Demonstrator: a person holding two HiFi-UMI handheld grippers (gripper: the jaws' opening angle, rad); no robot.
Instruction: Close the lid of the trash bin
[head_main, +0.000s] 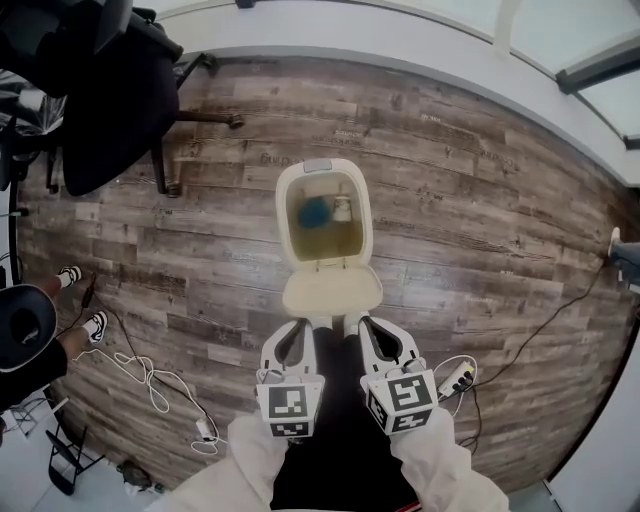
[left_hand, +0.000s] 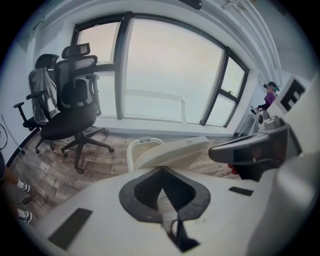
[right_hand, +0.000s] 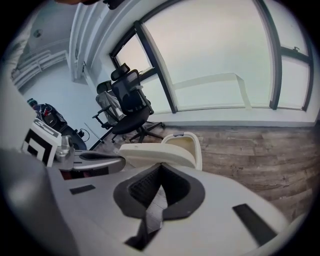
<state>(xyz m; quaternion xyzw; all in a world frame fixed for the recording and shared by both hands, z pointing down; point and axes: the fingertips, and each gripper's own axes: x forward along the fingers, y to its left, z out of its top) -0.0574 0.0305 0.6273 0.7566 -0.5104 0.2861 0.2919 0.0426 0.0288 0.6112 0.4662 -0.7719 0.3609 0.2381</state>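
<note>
The cream trash bin (head_main: 283, 215) stands open on the wood floor, with a blue thing (head_main: 314, 211) and a small white thing (head_main: 343, 208) inside. Its lid (head_main: 332, 290) is swung back toward me and raised at an angle. My left gripper (head_main: 303, 325) and right gripper (head_main: 365, 322) sit side by side just behind the lid's near edge, both shut and holding nothing. In the left gripper view the lid (left_hand: 172, 152) rises right past the left gripper (left_hand: 161, 170), the bin (left_hand: 131, 152) behind it. The right gripper (right_hand: 161, 165) points at the lid (right_hand: 150, 152) and bin (right_hand: 192, 145).
A black office chair (head_main: 110, 90) stands at the far left. A person's shoes (head_main: 70, 273) and dark cap (head_main: 20, 330) show at the left edge. White cables (head_main: 150, 380) and a power strip (head_main: 455, 380) lie on the floor. A wall with windows (left_hand: 170, 75) is beyond the bin.
</note>
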